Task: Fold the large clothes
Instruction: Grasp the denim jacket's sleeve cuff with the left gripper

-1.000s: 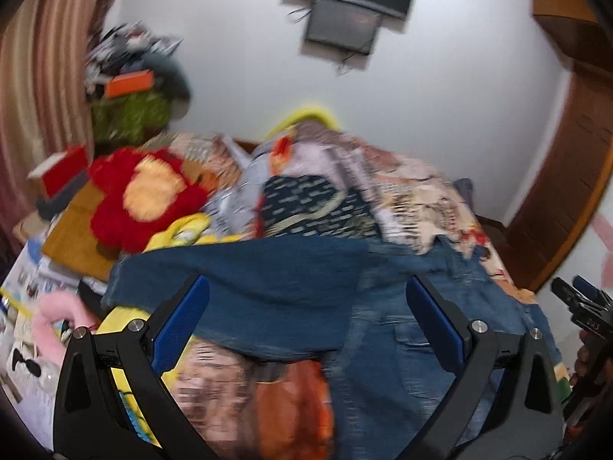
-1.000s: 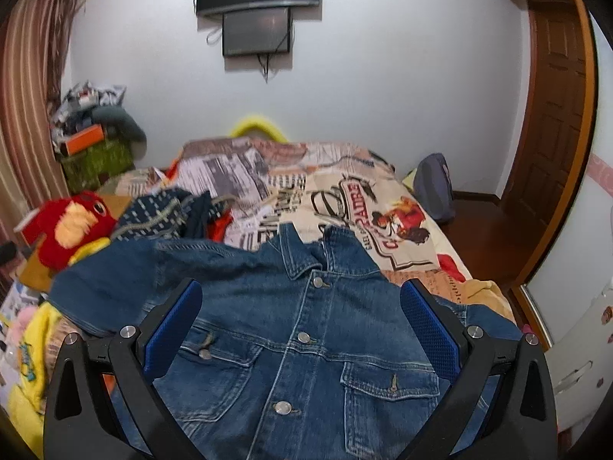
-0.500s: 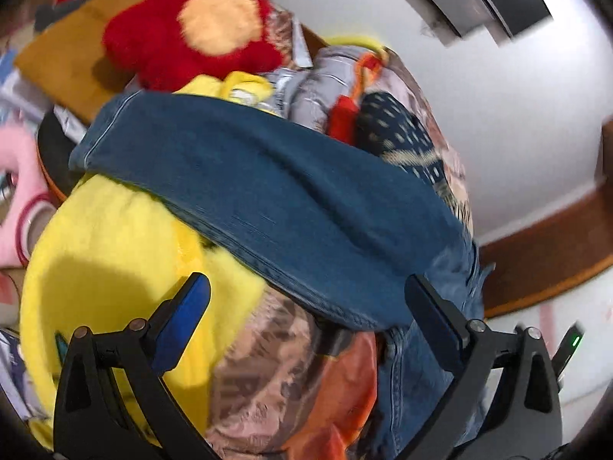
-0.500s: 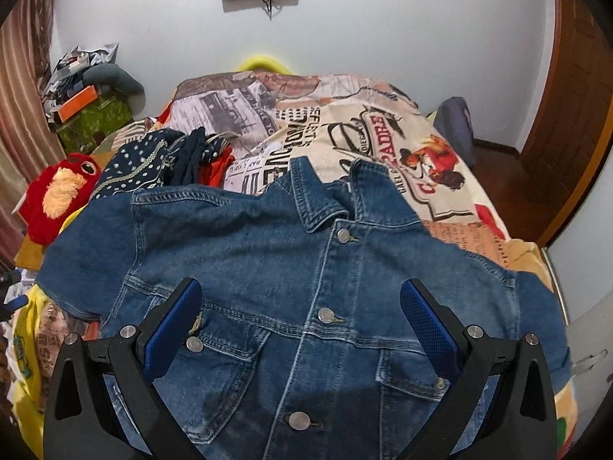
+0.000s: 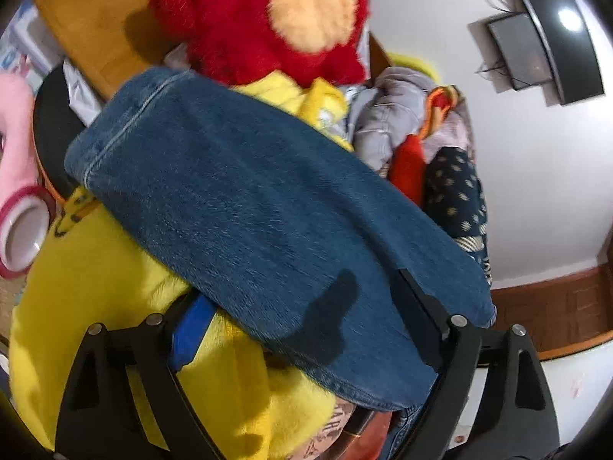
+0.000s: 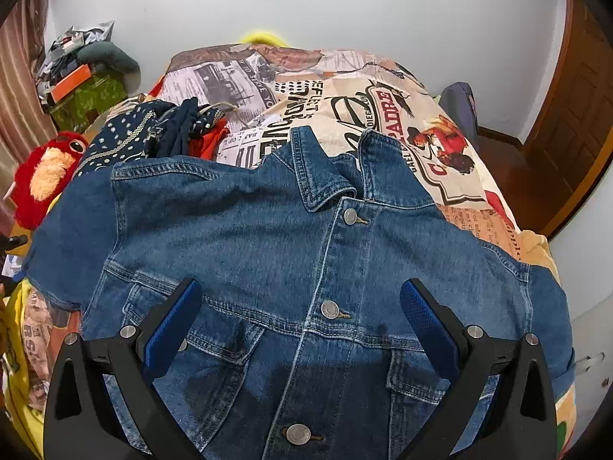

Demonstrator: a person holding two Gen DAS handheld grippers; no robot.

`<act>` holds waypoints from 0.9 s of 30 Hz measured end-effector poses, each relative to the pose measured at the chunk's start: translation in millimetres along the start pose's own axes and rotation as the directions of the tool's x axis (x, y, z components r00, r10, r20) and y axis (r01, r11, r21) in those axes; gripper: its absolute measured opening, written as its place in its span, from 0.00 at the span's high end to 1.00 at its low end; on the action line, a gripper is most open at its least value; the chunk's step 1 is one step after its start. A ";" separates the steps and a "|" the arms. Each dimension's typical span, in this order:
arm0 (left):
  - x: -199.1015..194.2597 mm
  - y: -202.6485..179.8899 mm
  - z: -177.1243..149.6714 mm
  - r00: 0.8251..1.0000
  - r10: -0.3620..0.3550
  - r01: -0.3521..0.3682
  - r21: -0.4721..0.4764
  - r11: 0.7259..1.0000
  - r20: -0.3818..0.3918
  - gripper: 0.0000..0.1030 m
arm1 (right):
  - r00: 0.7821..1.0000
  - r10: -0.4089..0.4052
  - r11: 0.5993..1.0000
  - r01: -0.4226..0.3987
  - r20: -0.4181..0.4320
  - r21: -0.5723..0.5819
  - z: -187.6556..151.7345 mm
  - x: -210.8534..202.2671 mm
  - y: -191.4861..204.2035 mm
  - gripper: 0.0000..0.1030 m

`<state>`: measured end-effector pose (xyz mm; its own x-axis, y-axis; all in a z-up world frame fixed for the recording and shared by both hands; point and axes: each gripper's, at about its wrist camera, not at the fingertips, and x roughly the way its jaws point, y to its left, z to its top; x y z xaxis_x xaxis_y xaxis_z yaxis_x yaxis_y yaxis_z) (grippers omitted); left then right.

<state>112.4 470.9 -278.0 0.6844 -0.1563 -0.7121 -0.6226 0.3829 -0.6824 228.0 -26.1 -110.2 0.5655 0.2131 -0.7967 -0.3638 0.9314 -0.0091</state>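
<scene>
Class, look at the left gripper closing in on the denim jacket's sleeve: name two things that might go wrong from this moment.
1. The left gripper is open around the sleeve, which lies on a yellow plush; closing may pinch the plush too.
2. The sleeve end hangs past the bed's edge toward the red plush, so lifting it might drag the toys.
3. The denim jacket is buttoned and stiff; folding may bunch the collar.

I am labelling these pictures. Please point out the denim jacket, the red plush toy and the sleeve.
denim jacket (image 6: 268, 237): right wrist view, chest panel.
red plush toy (image 5: 245, 27): left wrist view, red fur.
sleeve (image 5: 249, 199): left wrist view, middle.
</scene>
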 end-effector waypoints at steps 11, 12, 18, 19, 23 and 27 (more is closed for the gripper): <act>21.3 -59.4 0.4 0.866 0.437 -0.496 0.312 0.810 0.242 0.90 | 0.998 -0.023 1.000 0.022 0.050 0.015 0.9 -19.4 -6.0 0.00; 21.1 -68.2 -1.6 0.854 0.453 -0.517 0.331 0.789 0.255 0.93 | 0.998 -0.026 1.000 0.025 0.055 0.017 0.8 -22.3 -8.0 0.00; -27.9 -154.7 -14.0 0.863 0.320 -0.482 0.443 0.756 0.392 0.94 | 0.994 -0.048 0.999 0.045 0.103 0.030 2.1 -47.1 -24.0 0.00; -31.7 -174.4 -16.4 0.875 0.284 -0.456 0.472 0.754 0.392 0.94 | 0.991 -0.057 0.998 0.053 0.125 0.037 2.8 -54.5 -30.0 0.00; -47.1 -252.9 -38.0 0.917 0.131 -0.343 0.577 0.741 0.377 0.94 | 0.984 -0.065 0.997 0.057 0.167 0.055 6.6 -74.7 -47.1 0.00; -57.5 -331.5 -83.7 0.942 -0.026 -0.229 0.699 0.678 0.333 0.94 | 0.976 -0.061 0.996 0.047 0.207 0.072 8.0 -91.6 -66.4 0.00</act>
<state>247.7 276.7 -24.7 0.7875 0.1464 -0.5987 -0.3135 0.9315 -0.1846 206.3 -105.1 -31.8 0.7278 0.2128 -0.6520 -0.2828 0.9592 -0.0026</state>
